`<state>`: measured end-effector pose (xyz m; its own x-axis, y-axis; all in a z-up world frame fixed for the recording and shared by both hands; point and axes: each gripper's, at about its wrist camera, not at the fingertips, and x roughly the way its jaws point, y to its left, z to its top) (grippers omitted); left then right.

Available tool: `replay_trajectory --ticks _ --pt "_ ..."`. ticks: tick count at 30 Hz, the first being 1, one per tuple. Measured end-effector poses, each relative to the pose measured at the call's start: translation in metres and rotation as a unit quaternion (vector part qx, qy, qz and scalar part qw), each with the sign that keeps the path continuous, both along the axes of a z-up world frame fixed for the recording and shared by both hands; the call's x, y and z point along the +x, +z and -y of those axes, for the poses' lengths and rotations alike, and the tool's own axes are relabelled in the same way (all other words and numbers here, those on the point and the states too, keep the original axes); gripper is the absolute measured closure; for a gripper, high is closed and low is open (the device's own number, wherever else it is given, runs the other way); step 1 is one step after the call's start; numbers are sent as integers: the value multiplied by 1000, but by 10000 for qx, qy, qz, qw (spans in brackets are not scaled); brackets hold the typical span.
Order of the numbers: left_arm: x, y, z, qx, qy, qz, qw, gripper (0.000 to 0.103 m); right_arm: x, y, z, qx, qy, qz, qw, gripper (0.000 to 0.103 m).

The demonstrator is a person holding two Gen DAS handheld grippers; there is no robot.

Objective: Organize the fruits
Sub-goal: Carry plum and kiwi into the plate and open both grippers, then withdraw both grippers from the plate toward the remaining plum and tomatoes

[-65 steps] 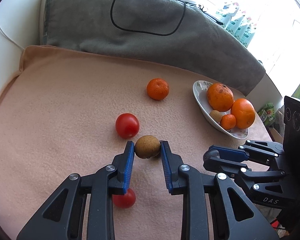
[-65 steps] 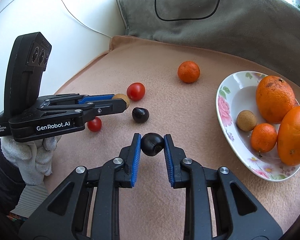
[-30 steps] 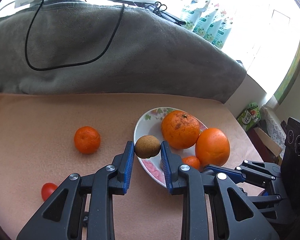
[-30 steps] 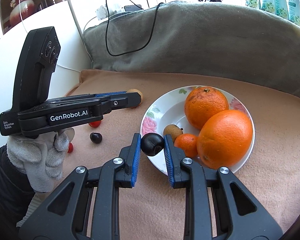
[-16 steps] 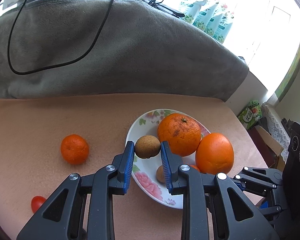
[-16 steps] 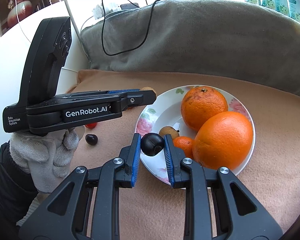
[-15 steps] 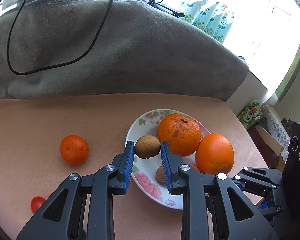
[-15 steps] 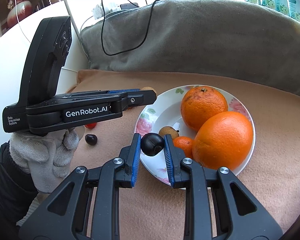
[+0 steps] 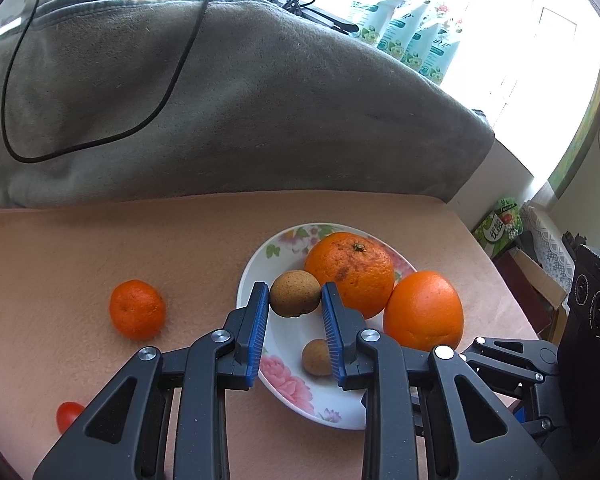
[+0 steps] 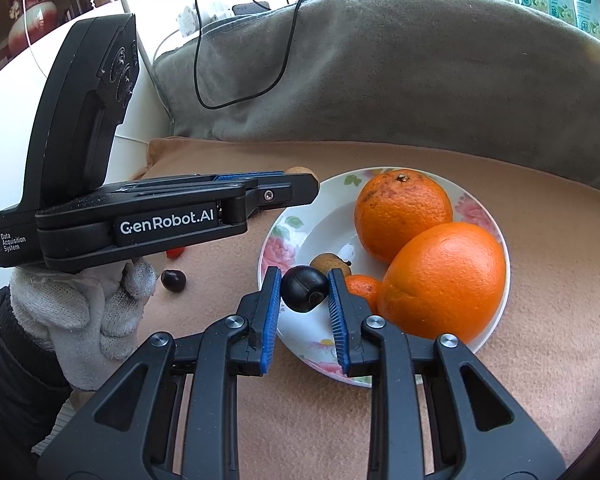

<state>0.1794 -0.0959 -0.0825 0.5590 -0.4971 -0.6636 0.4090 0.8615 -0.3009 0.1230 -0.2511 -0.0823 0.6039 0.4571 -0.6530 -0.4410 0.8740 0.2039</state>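
Note:
My left gripper (image 9: 295,300) is shut on a brown kiwi (image 9: 295,293), held above the near-left part of the floral plate (image 9: 256,272). My right gripper (image 10: 304,290) is shut on a dark plum (image 10: 304,288), over the plate's (image 10: 276,240) near-left rim. The plate holds two big oranges (image 10: 402,210) (image 10: 444,282), a small mandarin (image 10: 360,286) and a second kiwi (image 10: 331,263). In the right wrist view the left gripper's fingers (image 10: 268,186) reach in from the left, gripped by a white-gloved hand (image 10: 80,312).
On the peach cloth (image 9: 80,248) lie a mandarin (image 9: 137,309), a cherry tomato (image 9: 69,415) and another dark plum (image 10: 173,280). A grey blanket (image 9: 220,100) with a black cable (image 9: 100,136) rises behind. The table's right edge (image 9: 472,232) drops to boxes on the floor.
Both grippers have carried their fruit from the cloth over to the plate and now hover above its near-left part. In the last half second they barely shift.

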Motion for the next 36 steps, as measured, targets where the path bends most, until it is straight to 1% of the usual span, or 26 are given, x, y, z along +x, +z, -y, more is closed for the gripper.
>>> replay_trajectory --ticks 1,3,4,5,7,9,11,12,13,14,16,18,19,21,23,28,31,36 --pt "0 0 0 7 -2 6 10000 77 0 0 0 -8 -1 1 10000 77" --pt "-1 1 1 29 -18 26 10000 77 0 1 0 -6 -6 26 10000 70" --pt "-2 2 2 45 -22 36 10000 75 0 2 0 -2 -5 47 10000 64" --pt "-2 2 3 53 -20 45 10000 68 -1 3 0 2 1 64 10000 61" --pt "-2 4 3 41 -19 60 10000 63 0 3 0 -4 0 80 10000 61" --pt "-2 5 4 42 -27 75 10000 63 0 3 0 -18 2 83 10000 61" --pt "-3 6 5 62 -14 100 9999 54 -1 3 0 -28 4 84 10000 60" --pt "-3 7 5 57 -13 110 9999 53 -1 3 0 -33 -2 92 10000 58" --pt "-3 7 5 53 -11 112 9999 52 -2 4 1 -17 15 104 9999 52" --pt "-3 8 5 60 -4 114 9999 48 -4 4 1 -9 33 112 9999 48" --pt "-4 8 4 56 23 137 9999 41 -6 5 -1 -55 28 165 9998 44" --pt "-5 9 5 42 27 136 9999 39 -9 6 -1 -70 34 214 9997 38" --pt "-5 9 5 54 33 143 9999 35 -10 8 -2 -73 35 242 9997 34" --pt "-6 10 5 88 59 173 9998 33 -11 9 -2 -84 28 291 9995 29" --pt "-7 11 4 94 109 163 9998 28 -12 10 -2 -66 41 302 9995 22" --pt "-8 12 2 130 169 139 9997 24 -15 11 -3 -72 38 325 9994 18" --pt "-11 13 2 131 169 156 9996 24 -18 12 -2 -71 36 347 9994 15" --pt "-14 16 1 153 189 190 9995 24 -22 14 1 -36 10 359 9993 15"
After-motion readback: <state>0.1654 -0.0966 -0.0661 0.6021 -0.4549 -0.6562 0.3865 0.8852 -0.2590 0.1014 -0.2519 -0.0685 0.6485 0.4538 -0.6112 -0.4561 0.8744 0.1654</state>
